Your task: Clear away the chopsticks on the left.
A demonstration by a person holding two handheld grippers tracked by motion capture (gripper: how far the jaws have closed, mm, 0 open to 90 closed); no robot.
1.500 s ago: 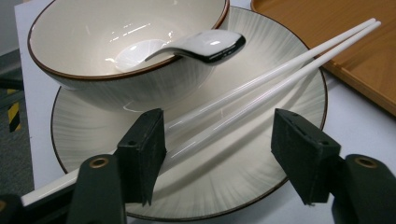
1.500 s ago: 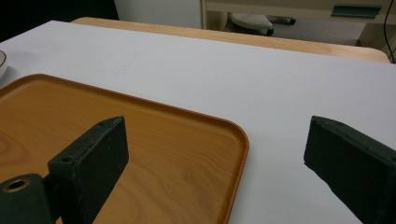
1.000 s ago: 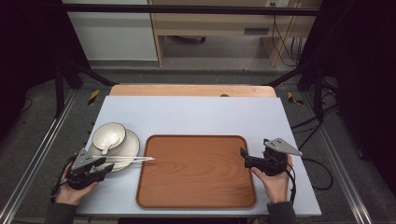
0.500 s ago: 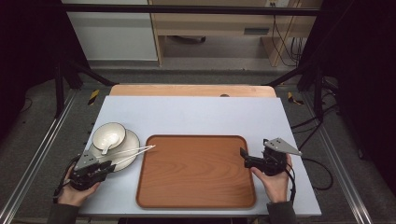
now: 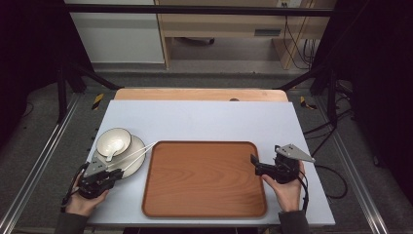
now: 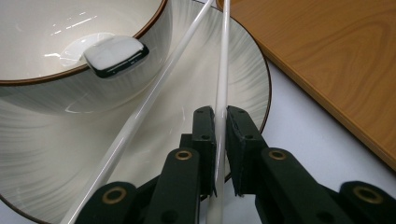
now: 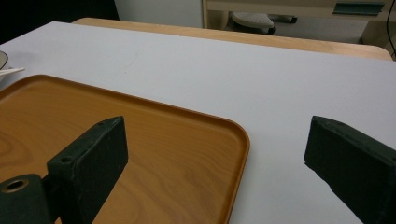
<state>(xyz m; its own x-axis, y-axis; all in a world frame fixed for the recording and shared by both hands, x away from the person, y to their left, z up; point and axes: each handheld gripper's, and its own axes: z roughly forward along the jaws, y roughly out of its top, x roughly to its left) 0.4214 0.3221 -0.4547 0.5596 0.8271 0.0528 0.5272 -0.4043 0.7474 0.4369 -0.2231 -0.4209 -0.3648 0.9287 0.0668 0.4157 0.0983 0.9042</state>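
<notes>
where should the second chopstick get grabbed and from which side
Grip the loose chopstick at its near end, coming from the person's side like the left gripper did. That end overhangs the plate rim, and farther up it runs close beside the bowl.

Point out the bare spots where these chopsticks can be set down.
The whole wooden tray is bare, as is the white table behind it. It is crowded at the plate with the bowl, beside the left tool.

My left tool (image 6: 220, 154) covers the near ends of both chopsticks (image 6: 222, 70); the bowl (image 6: 70, 42) runs off the frame's upper left.
</notes>
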